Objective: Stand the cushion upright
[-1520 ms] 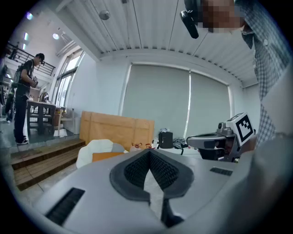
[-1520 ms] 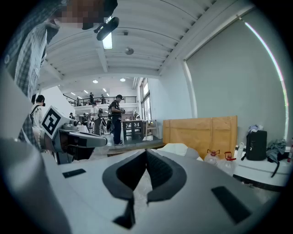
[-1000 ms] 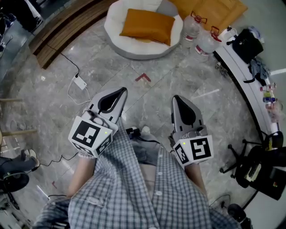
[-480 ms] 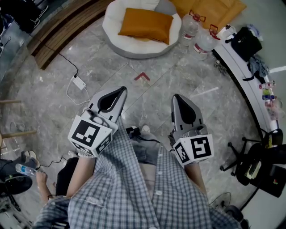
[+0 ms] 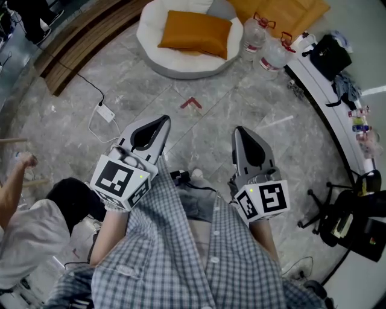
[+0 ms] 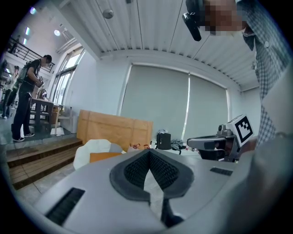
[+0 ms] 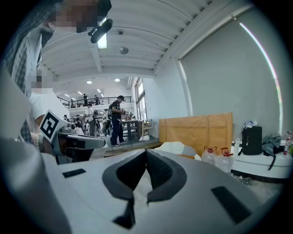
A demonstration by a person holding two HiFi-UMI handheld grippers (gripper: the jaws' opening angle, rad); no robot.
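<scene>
An orange cushion (image 5: pixel 194 33) lies flat on a round white floor seat (image 5: pixel 175 65) at the top of the head view, well beyond both grippers. My left gripper (image 5: pixel 163 121) and right gripper (image 5: pixel 238 131) are held side by side over the marble floor, both shut with nothing in them. In the left gripper view the left gripper (image 6: pixel 149 151) points toward the cushion (image 6: pixel 104 156) and the seat (image 6: pixel 91 148) far off. Past the right gripper (image 7: pixel 146 151) in its own view, the seat (image 7: pixel 176 147) shows in the distance.
Two water bottles (image 5: pixel 254 36) (image 5: pixel 274 55) stand right of the seat, with a wooden crate (image 5: pixel 283 15) behind. A power strip (image 5: pixel 108 111) and cable lie at left, near wooden steps (image 5: pixel 78 42). A white bench with a black bag (image 5: pixel 329 54) curves along the right. A person (image 5: pixel 30 223) crouches at lower left.
A person in a white top has come into the head view at the lower left. Both grippers have kept their places and stayed shut.
</scene>
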